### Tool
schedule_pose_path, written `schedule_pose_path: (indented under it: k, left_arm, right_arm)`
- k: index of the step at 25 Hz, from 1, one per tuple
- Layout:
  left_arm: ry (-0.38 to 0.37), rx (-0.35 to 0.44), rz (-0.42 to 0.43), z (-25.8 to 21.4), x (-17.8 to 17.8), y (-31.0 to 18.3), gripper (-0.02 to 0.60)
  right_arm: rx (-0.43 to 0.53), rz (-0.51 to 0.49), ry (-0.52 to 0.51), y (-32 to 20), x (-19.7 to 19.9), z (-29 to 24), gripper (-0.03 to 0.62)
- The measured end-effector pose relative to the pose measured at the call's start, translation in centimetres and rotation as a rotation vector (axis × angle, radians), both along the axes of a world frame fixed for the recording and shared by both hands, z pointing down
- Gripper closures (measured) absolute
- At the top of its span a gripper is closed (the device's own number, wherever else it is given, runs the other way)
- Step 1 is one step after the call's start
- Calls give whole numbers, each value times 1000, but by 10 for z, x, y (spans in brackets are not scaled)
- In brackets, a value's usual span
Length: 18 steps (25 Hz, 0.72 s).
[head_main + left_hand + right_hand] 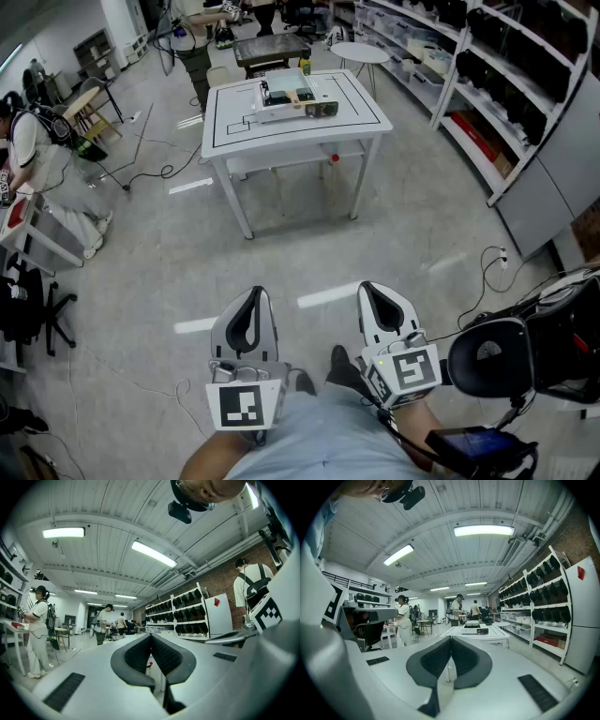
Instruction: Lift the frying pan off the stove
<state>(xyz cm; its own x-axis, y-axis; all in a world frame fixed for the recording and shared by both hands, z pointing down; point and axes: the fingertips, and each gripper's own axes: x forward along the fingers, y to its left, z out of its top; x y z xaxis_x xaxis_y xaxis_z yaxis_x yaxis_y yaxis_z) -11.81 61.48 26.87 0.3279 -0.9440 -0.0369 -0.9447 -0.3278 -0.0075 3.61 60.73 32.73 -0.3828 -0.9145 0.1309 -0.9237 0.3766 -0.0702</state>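
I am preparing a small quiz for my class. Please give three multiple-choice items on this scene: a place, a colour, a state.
1. Where is the white table? A. Under the grippers. B. Across the floor, ahead. C. Behind the shelves.
2. What colour are the lines on its top? A. Red. B. Green. C. Black.
3. How are the right gripper's jaws? A. Together, empty. B. Wide apart. C. On a pan.
Answers: 1 B, bare floor lies between; 2 C, head view shows black outlines; 3 A, its pads meet, nothing between.
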Motion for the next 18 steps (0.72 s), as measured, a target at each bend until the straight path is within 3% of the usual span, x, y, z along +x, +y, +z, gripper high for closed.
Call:
schedule_pose_path:
  k: [10,18]
  left_arm:
    - [-5,-53,-5,22,24,-40,565]
    - [-31,-96,-31,29,79,-90,565]
  right_arm:
    - [-25,-17,0,-39,21,19,548]
    - [-72,-32,-49,-96,80,30,545]
